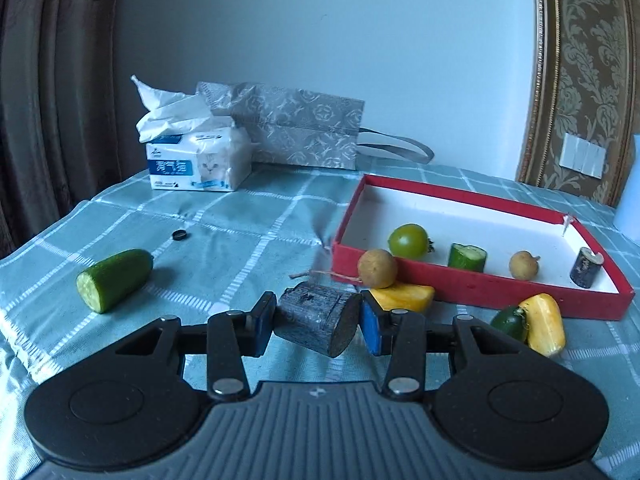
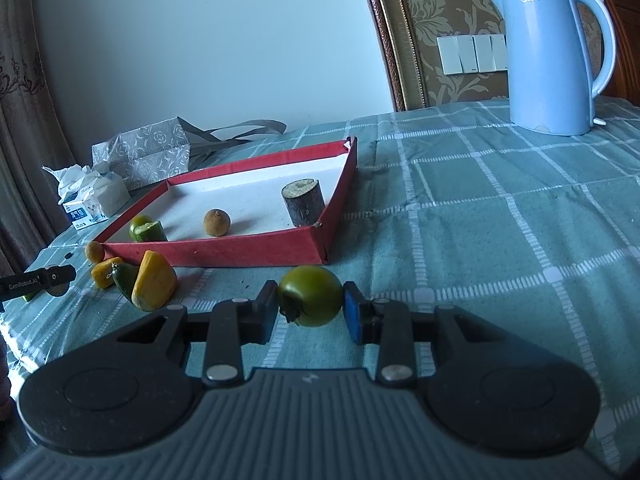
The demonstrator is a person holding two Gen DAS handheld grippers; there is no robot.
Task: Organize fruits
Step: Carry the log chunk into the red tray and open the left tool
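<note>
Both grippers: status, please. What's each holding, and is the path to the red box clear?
Left gripper shut on dark cane piece. Right gripper shut on green tomato. Red box ahead, near wall only.

**Layout on the bench**

A tray [image 1: 480, 280] is set on the bench [image 1: 240, 232], right of centre in the left wrist view. Inside it a tomato [image 1: 408, 241], a cucumber piece [image 1: 467, 257], a longan [image 1: 523, 265] and a cane stub [image 1: 585, 268] are lined up left to right. Just before the tray's front wall a second longan [image 1: 377, 268] is seen resting on a yellow chunk [image 1: 404, 297]. Well to the left a cucumber half [image 1: 114, 279] is laid. Behind, a tissue pack [image 1: 196, 160] is placed just left of a bag [image 1: 296, 128]. A kettle [image 2: 556, 52] is stood far right.
</note>
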